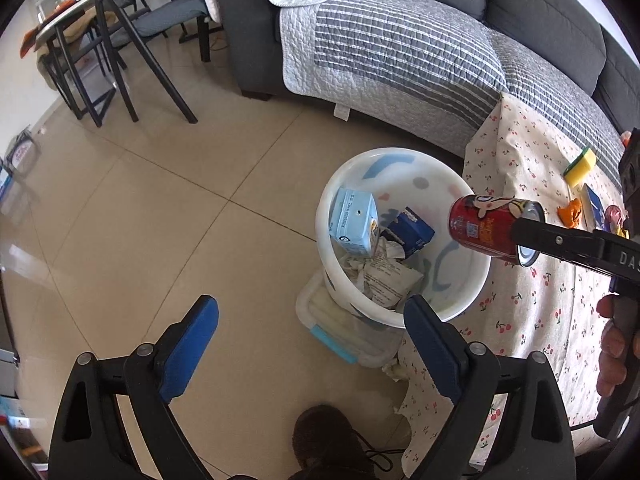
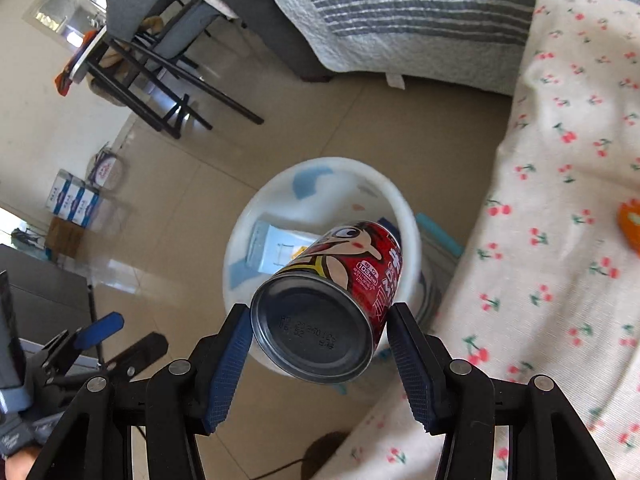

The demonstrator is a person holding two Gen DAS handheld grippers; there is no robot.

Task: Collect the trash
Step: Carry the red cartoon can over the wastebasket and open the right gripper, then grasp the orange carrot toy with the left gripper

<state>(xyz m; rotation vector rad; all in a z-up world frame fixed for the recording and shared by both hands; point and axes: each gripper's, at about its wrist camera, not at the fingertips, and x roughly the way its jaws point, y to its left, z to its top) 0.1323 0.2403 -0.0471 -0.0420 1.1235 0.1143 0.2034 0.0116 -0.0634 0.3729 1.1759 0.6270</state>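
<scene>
The bin stands on the floor beside the table, cartons inside.

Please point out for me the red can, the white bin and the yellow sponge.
red can (image 2: 320, 320): right wrist view, on its dark bottom end.
white bin (image 1: 472, 280): left wrist view, on its inner wall.
yellow sponge (image 1: 580, 168): left wrist view, on its yellow side.

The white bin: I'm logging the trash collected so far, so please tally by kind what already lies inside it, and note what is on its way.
Inside the white bin:
Cartons: 2 (light blue carton, dark blue carton)
Crumpled paper: 1 heap, pieces not countable
Total inside: 3
Not yet in: 1 red can, held above the rim by the right gripper.
</scene>
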